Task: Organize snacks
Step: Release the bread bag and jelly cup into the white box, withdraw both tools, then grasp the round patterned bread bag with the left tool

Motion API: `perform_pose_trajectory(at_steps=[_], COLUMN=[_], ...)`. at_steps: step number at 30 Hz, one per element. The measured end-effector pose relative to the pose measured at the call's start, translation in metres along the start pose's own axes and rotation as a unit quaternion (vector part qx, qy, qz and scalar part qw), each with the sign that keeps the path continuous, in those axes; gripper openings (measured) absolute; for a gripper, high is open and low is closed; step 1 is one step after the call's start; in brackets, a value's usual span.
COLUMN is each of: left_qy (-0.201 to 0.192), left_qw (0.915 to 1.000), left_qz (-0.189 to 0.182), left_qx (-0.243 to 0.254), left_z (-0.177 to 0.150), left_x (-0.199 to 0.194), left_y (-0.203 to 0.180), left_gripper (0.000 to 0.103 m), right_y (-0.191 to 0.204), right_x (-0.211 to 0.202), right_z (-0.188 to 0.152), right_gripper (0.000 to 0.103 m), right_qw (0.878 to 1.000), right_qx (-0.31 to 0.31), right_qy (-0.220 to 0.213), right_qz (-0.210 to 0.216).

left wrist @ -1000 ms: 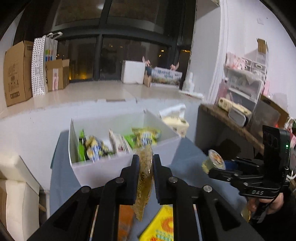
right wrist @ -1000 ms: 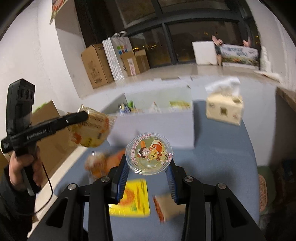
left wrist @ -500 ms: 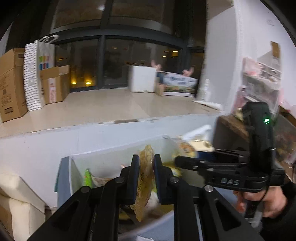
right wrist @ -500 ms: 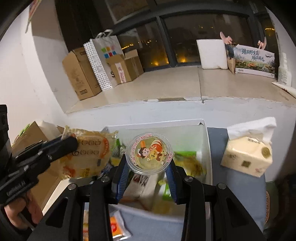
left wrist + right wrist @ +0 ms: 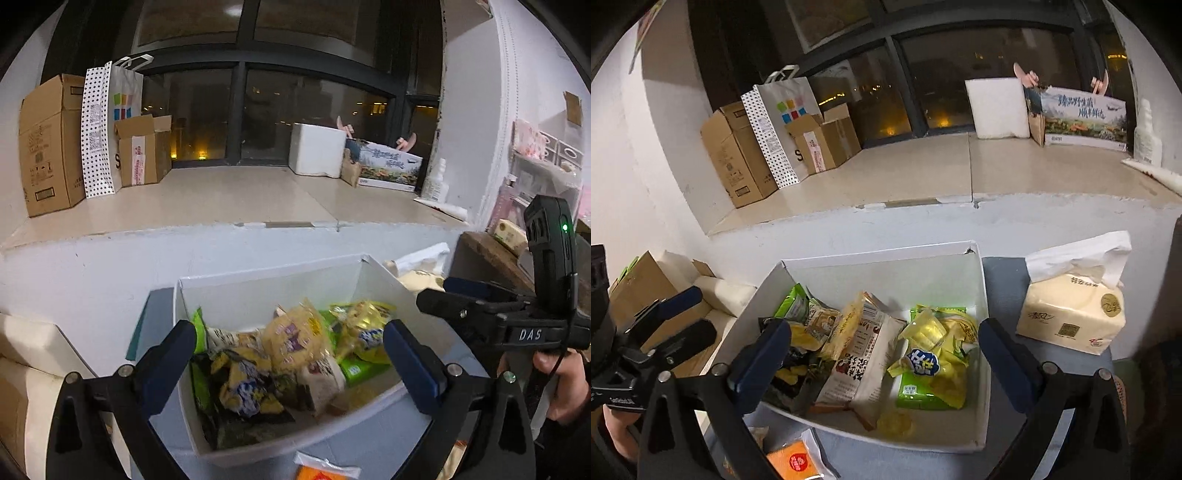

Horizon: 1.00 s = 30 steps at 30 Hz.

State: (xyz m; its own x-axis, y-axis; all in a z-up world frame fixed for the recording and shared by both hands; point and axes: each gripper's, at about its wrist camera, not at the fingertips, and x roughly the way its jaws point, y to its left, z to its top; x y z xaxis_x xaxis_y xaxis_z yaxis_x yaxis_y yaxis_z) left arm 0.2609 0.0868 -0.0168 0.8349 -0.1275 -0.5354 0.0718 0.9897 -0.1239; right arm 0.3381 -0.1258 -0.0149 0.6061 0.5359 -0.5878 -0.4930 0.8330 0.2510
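Observation:
A white box (image 5: 258, 284) (image 5: 879, 269) on the blue table holds several snack packets. A yellow bread packet (image 5: 295, 339) (image 5: 846, 328) lies on top of the pile. A clear jelly cup (image 5: 925, 330) lies tipped among yellow-green packets (image 5: 934, 369). My left gripper (image 5: 288, 354) is open and empty above the box. My right gripper (image 5: 884, 354) is open and empty above the box; it also shows in the left wrist view (image 5: 454, 299), at the right. An orange packet (image 5: 792, 461) (image 5: 321, 470) lies on the table before the box.
A tissue pack (image 5: 1071, 310) stands right of the box. A raised window ledge (image 5: 923, 173) behind the table carries cardboard boxes (image 5: 738, 158), a dotted paper bag (image 5: 775, 125) and a white foam box (image 5: 995, 109). More cartons (image 5: 646, 284) sit at the left.
Both grippers moved over the box and opened. The left one let go of the yellow bread packet and the right one let go of the jelly cup; both now lie in the box.

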Motion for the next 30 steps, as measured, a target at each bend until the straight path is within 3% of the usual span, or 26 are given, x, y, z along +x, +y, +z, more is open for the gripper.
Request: perform_pose_trajectory(at_steps=[8,12,18,24,30], left_qy=[0.005,0.012,0.025,0.066,0.101], left_qw=[0.9993,0.9984,0.9976,0.9974,0.9938], left_qz=[-0.021,-0.036,-0.028,-0.017,0.013], left_qx=[0.032,0.042,0.058,0.022,-0.045], left_z=[-0.035,-0.066,-0.116,-0.149,-0.167], left_x=[-0.061,-0.098,-0.13,-0.114,-0.078], left_y=[-0.021,-0.029,-0.029,-0.009,0.01], left_gripper=[0.103,0.103,0.103,0.103,0.103], right_y=[0.022,0.039,0.043,0.04,0.051], right_x=[-0.061,-0.098,-0.133,-0.145,-0.154], right_z=[-0.032,-0.075,-0.144,-0.185,-0.196], right_gripper=[0.103,0.103,0.103,0.103,0.103], right_qw=[0.998,0.995,0.994,0.995,0.993], right_qx=[-0.039,-0.076,-0.085,-0.075,-0.102], right_qy=[-0.029,-0.038,-0.039,-0.038,-0.052], right_qz=[0.028,0.051,0.059,0.052,0.033])
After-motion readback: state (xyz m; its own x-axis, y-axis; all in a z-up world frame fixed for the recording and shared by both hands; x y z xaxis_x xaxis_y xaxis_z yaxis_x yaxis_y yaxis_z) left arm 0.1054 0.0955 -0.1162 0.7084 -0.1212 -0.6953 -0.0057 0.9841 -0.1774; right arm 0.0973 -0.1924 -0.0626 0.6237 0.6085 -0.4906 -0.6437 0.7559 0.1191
